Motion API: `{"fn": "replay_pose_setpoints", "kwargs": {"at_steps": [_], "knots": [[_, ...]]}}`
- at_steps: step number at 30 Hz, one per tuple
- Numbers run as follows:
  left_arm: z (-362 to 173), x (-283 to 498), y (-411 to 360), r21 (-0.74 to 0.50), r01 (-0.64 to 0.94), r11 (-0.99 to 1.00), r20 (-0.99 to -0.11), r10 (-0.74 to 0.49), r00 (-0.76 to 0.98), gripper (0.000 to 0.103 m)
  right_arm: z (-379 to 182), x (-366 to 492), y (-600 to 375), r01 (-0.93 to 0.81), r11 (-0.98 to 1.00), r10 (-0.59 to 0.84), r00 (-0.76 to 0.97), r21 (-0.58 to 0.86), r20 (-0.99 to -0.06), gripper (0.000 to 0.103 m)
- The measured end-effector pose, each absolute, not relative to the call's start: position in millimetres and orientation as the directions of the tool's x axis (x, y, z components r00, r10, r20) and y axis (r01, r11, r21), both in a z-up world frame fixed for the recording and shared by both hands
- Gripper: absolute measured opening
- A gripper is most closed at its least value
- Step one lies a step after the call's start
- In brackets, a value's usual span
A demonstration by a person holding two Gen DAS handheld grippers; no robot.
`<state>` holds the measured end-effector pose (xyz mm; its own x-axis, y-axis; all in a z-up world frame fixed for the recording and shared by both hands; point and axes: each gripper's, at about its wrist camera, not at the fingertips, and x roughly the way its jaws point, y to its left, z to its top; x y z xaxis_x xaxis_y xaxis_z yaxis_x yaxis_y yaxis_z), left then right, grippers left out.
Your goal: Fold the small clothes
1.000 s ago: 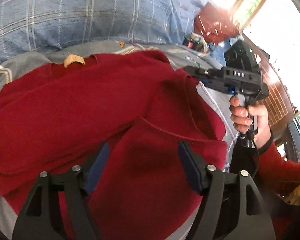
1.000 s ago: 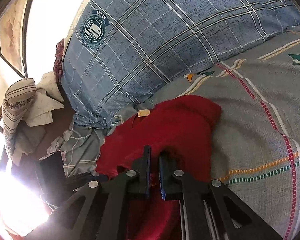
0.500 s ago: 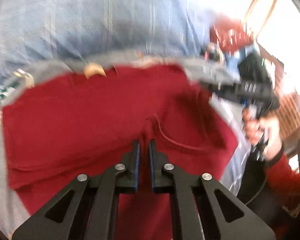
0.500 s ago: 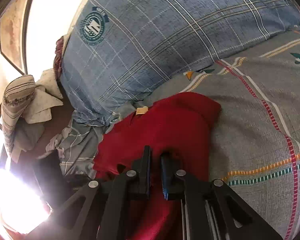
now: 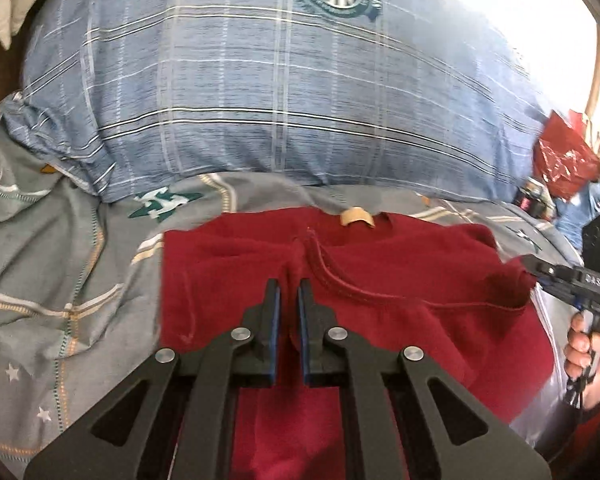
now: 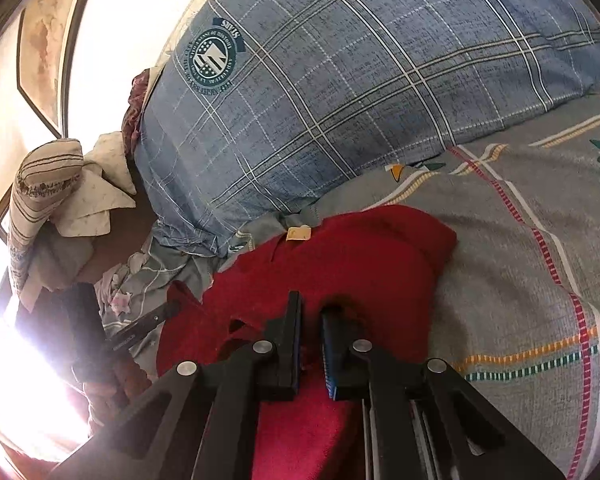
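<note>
Red cloth is pinched in the nearly closed left claw (image 5: 288, 300) and right claw (image 6: 310, 320). The garment (image 5: 380, 280) is spread on the bed (image 6: 520, 280). The fold could be skewed if one edge is pulled faster.

Grey patterned bedsheet (image 5: 60, 280) under red garment (image 5: 400, 280), blue plaid pillow (image 5: 260, 100).
</note>
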<state>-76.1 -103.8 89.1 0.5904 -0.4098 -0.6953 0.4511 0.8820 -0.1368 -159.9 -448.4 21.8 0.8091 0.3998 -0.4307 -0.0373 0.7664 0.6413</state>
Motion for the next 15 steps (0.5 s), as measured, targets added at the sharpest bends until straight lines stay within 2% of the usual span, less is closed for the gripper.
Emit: {"fn": "replay_pose_setpoints", "kwargs": {"at_steps": [9,15], "knots": [[96.5,-68.0,-90.5,-0.147,0.399,0.905,-0.669,-0.388,0.634,0.006,28.4,-162.2,-446.7,-0.036,0.777,0.368,0.836,0.628,-0.406,0.01],[107.3,-61.2,-74.2,-0.187,0.344,0.92,-0.625,-0.382,0.681,0.006,51.2,-167.2,-432.4,-0.06,0.84,0.302,0.877,0.54,-0.373,0.009]]}}
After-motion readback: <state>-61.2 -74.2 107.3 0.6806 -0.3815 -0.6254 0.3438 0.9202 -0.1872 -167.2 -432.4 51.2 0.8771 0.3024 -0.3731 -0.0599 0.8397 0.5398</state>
